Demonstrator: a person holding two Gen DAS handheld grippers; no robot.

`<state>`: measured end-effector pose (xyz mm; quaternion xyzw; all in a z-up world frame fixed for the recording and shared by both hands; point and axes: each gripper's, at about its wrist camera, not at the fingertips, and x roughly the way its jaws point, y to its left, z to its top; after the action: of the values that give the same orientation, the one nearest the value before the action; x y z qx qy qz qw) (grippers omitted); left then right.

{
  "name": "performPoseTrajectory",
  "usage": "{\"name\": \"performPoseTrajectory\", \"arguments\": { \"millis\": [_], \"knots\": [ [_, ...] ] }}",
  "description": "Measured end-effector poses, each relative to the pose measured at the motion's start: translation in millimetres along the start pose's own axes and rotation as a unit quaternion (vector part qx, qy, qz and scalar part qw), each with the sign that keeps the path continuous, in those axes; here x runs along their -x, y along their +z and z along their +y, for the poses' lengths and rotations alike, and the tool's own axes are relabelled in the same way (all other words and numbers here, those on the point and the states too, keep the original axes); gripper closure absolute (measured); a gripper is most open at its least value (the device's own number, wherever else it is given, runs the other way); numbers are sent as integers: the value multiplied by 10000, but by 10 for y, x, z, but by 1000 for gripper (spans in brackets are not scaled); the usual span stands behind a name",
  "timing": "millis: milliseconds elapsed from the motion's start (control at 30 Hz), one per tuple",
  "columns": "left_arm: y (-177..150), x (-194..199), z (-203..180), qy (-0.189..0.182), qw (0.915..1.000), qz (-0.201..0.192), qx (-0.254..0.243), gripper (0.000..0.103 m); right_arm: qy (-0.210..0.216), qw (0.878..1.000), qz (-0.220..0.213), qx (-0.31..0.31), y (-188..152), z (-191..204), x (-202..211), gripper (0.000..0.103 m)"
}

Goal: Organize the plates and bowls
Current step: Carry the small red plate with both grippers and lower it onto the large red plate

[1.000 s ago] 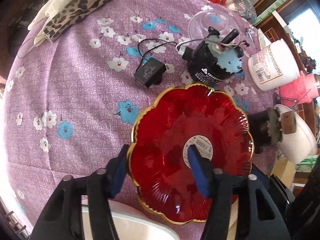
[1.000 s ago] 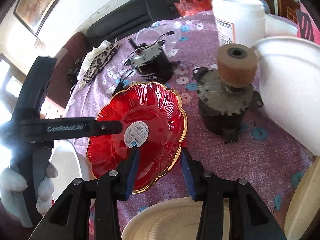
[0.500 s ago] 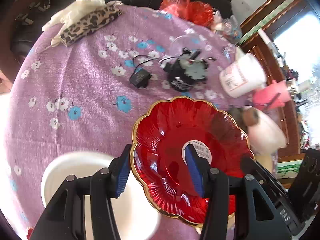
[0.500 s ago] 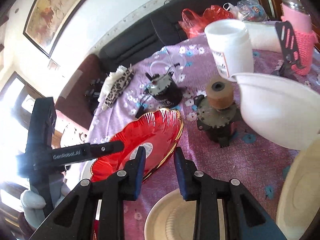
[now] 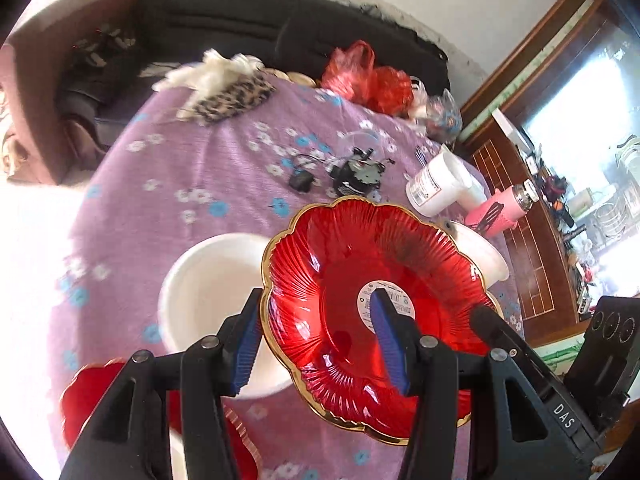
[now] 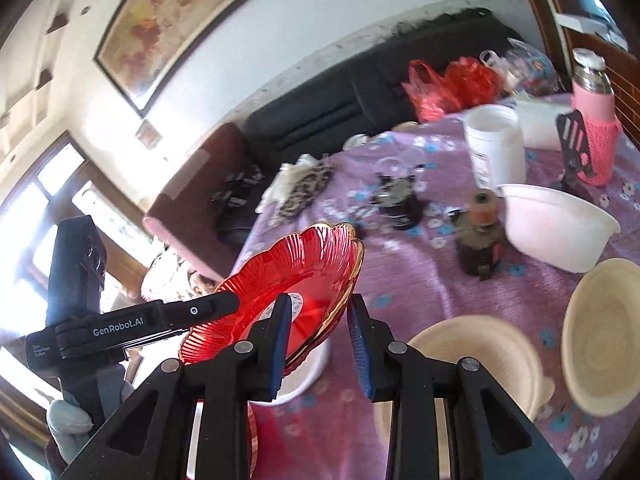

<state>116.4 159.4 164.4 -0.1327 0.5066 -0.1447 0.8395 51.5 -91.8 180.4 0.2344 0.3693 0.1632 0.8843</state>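
A red scalloped glass plate (image 5: 360, 264) with a gold rim and a round label hangs tilted in the air above the purple flowered table (image 5: 208, 168). My left gripper (image 5: 316, 342) is shut on its near rim, one pad outside and one inside by the label. My right gripper (image 6: 320, 344) is shut on the opposite rim of the red plate (image 6: 296, 264). Below the plate stands a white bowl (image 5: 212, 288). A second red plate (image 5: 92, 396) lies at the lower left. A gloved hand (image 6: 68, 424) carries the left gripper.
A white bowl (image 6: 560, 232) and two cream woven bowls (image 6: 604, 336) (image 6: 472, 344) sit on the right. Two motors (image 6: 478, 240) (image 6: 396, 204), a white tub (image 6: 496, 148), a pink bottle (image 6: 592, 120), a red bag (image 6: 452, 84) and a leopard cloth (image 6: 304, 188) lie further back. A dark sofa (image 6: 320, 112) lines the wall.
Both grippers have risen and carried the red plate up off the table. The right jaws have narrowed onto its rim. The white bowl and second red plate have come into view beneath.
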Motion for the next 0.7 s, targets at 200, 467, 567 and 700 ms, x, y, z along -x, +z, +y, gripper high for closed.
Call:
{"name": "performPoseTrajectory", "arguments": {
  "millis": [200,467,567,700],
  "knots": [
    [-410,505,325,127,9986,-438,258,51,202,9992,124,306,-309,450,16,71],
    [-946,913,773,374,9948,-824,471,51,315,9965,469,612,-806,881,-121,71],
    [-1116,958,928,449,9935,-887,556,51,339,9950,645,685,-997,994,-224,71],
    [-1382,987,1170,492,9919,-928,715,51,352,9927,858,765,-1217,1098,-384,71]
  ]
}}
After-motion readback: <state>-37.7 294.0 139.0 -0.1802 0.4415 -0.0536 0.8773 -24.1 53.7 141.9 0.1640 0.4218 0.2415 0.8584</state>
